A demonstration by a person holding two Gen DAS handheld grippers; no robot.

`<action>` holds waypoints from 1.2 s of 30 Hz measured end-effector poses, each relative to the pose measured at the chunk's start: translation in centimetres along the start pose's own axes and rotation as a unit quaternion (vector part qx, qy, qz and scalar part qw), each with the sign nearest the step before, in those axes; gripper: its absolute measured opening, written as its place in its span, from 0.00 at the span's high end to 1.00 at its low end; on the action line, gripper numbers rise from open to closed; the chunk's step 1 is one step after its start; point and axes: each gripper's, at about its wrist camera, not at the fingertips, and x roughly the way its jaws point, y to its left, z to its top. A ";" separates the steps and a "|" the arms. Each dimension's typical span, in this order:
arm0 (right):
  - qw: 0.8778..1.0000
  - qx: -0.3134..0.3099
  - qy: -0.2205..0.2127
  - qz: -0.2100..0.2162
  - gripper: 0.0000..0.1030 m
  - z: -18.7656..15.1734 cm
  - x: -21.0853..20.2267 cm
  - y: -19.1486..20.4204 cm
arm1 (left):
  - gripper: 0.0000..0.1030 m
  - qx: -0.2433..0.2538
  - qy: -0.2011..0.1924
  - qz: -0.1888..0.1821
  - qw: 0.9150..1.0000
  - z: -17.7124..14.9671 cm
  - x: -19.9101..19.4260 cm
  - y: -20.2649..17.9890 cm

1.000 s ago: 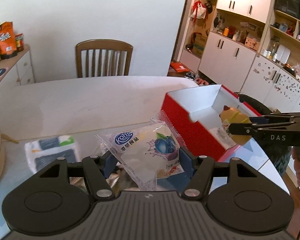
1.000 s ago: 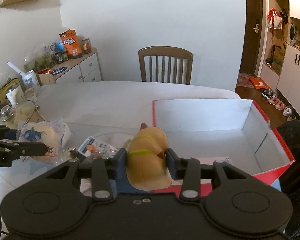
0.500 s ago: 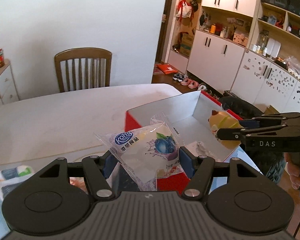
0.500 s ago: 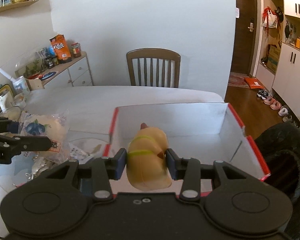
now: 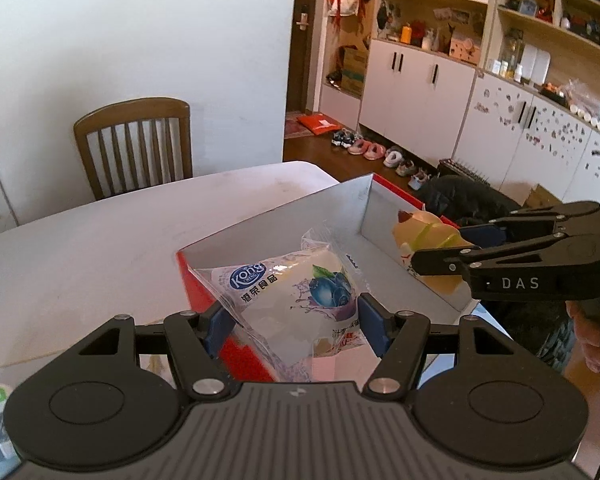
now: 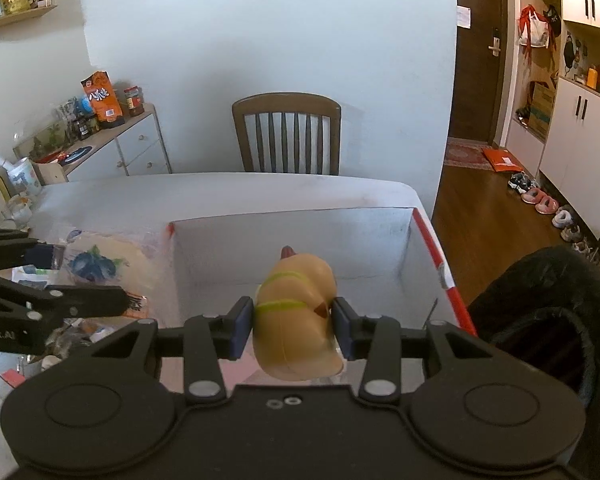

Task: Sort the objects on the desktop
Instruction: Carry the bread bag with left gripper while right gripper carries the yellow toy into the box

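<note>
My left gripper [image 5: 294,322] is shut on a clear snack packet [image 5: 288,296] with a blueberry print, held above the near left corner of the red box [image 5: 204,292] with its white inside. My right gripper [image 6: 292,326] is shut on a tan toy figure [image 6: 298,320] with green bands, hanging over the box's white floor [image 6: 364,248]. In the left wrist view the right gripper [image 5: 414,254] reaches in from the right with the toy [image 5: 424,236]. The right wrist view shows the left gripper [image 6: 92,280] at the left with the packet [image 6: 96,264].
A wooden chair [image 6: 286,132] stands at the table's far side. Loose wrappers and small items [image 6: 72,332] lie on the table left of the box. A black bin [image 6: 548,312] sits off the table's right edge. A hand [image 5: 592,332] holds the right gripper.
Both grippers have moved right across the table with their loads, from beside the box to over its open top. Neither grip has changed.
</note>
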 end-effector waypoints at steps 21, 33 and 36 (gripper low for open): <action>0.998 -0.004 0.066 -0.015 0.60 -0.3 5.9 -4.4 | 0.37 0.082 0.059 0.014 0.995 0.2 8.2 -5.4; 0.994 -0.014 0.108 -0.010 0.60 -1.0 8.2 -5.4 | 0.37 0.115 0.099 0.016 0.988 -0.2 11.0 -6.6; 0.993 -0.017 0.117 -0.007 0.60 -1.2 8.5 -5.5 | 0.36 0.094 0.114 0.011 0.989 -0.2 11.4 -6.1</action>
